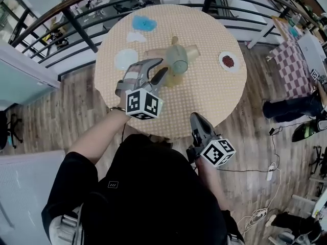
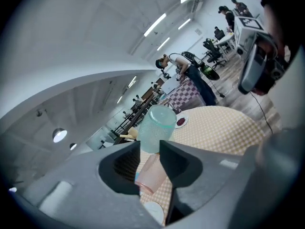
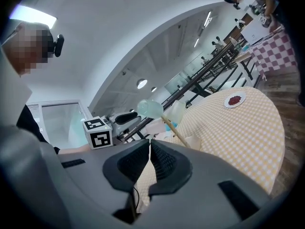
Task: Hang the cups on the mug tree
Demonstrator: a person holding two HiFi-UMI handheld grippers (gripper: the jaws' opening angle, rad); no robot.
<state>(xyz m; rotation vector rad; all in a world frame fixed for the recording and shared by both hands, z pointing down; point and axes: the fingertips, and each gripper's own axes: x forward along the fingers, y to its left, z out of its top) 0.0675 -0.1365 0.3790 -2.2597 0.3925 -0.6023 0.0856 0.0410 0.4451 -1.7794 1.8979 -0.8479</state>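
The wooden mug tree [image 1: 174,41] stands mid-table on the checked cloth. A translucent green cup [image 1: 179,64] hangs upside down on one of its pegs [image 3: 169,126]; a pale cup [image 1: 189,52] sits on the tree's right side. My left gripper [image 1: 160,71] is just left of the green cup [image 2: 157,127], its jaws a narrow gap apart with nothing between them. Beyond that gap a pink cup [image 2: 150,172] lies on its side on the cloth. My right gripper [image 1: 196,118] hovers at the table's near edge, shut and empty.
A white saucer [image 1: 125,59] lies left of the tree, with a blue object [image 1: 144,23] and a white one [image 1: 135,37] further back. A small plate of red bits [image 1: 228,61] sits at the right. A railing runs behind the round table [image 1: 214,96].
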